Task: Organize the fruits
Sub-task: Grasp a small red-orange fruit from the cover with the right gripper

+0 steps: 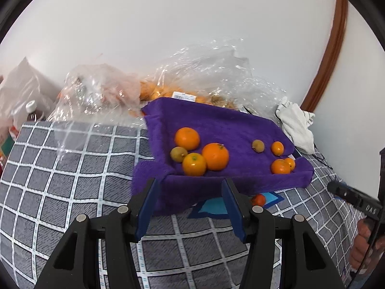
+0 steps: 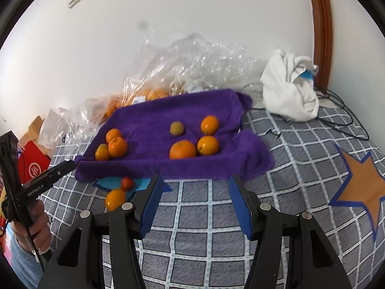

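- Purple towel [image 1: 216, 130] lies just ahead of the left gripper [image 1: 190, 207], its near hem folded up between and beyond the blue finger pads [image 1: 145, 209]; fingers stand well apart, gripping nothing.
- Left wrist view: beyond the left finger's tip, a cluster on the towel: two large oranges [image 1: 214, 156], one smaller orange [image 1: 194, 164] and a dull green-brown fruit [image 1: 178, 154], all touching or nearly so.
- Further off, past the right finger, a second green-brown fruit [image 1: 258, 146] and three small oranges [image 1: 280, 166] near the towel's right edge.
- A small reddish-orange fruit [image 1: 258, 200] sits on the checked bed cover [image 1: 72, 168], just outside the right finger, on a blue patch under the towel's hem.
- Clear plastic bags [image 1: 204, 77] holding more oranges lie behind the towel, against the wall; a white cloth [image 1: 297, 125] far right.
- The right gripper's body and holding hand [image 1: 363, 245] show at the frame's right edge.
- Right wrist view: right gripper [image 2: 196, 204] with fingers wide apart, empty, above the checked cover; towel hem [image 2: 168, 168] just beyond the tips.
- Left of the left finger, touching distance: an orange [image 2: 115, 198] and a small red fruit [image 2: 127, 183] on the blue patch.
- On the towel ahead: three oranges far left [image 2: 117, 146], three oranges and one greenish fruit [image 2: 176, 128] centre.
- An orange star patch [image 2: 361, 187] lies well right of the fingers.
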Available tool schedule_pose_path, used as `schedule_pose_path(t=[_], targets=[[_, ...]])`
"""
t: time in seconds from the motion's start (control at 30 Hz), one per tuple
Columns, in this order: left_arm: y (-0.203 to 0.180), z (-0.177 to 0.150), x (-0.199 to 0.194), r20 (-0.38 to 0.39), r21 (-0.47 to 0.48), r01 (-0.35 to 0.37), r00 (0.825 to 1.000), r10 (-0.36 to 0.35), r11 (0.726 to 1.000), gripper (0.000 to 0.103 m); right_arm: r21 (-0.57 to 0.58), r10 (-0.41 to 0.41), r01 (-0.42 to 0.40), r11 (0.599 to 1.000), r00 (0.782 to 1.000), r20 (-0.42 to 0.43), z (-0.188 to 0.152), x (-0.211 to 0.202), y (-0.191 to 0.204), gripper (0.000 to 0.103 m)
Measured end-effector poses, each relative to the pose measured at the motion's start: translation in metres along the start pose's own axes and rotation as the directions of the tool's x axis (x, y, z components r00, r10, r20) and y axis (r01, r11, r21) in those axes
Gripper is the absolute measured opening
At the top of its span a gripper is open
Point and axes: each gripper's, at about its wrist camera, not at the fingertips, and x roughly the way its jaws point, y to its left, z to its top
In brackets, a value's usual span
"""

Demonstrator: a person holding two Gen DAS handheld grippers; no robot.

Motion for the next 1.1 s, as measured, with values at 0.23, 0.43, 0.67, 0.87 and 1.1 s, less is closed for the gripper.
schedule_pose_path(t=[0.23,0.43,0.67,0.87,1.1], targets=[[0.011,-0.002,0.0,0.007,-0.056,-0.022,1.0,0.022,0.998,0.052,-0.067,0.039,-0.042,0.997,0.998,-0.041,-0.007,0.022,0.03,0.041],[0.015,0.0,-0.001,0.018,-0.084,-0.017,1.0,0.018,0.996,0.052,-0.12,0.104,-0.114,0.986,0.991,-0.089,-0.012,0.037,0.058,0.04],[0.019,0.002,-0.006,0.036,-0.108,-0.009,0.999,0.013,0.994,0.052,-0.141,0.124,-0.144,0.979,0.982,-0.141,-0.005,0.058,0.085,0.037],[0.018,0.003,-0.013,0.066,-0.099,-0.03,0.997,0.037,0.995,0.052,-0.12,0.126,-0.15,0.981,0.974,-0.189,0.003,0.08,0.097,0.032],[0.015,0.004,-0.016,0.086,-0.08,-0.046,0.995,0.053,0.996,0.052,-0.095,0.123,-0.15,0.984,0.962,-0.243,0.002,0.1,0.1,0.024]])
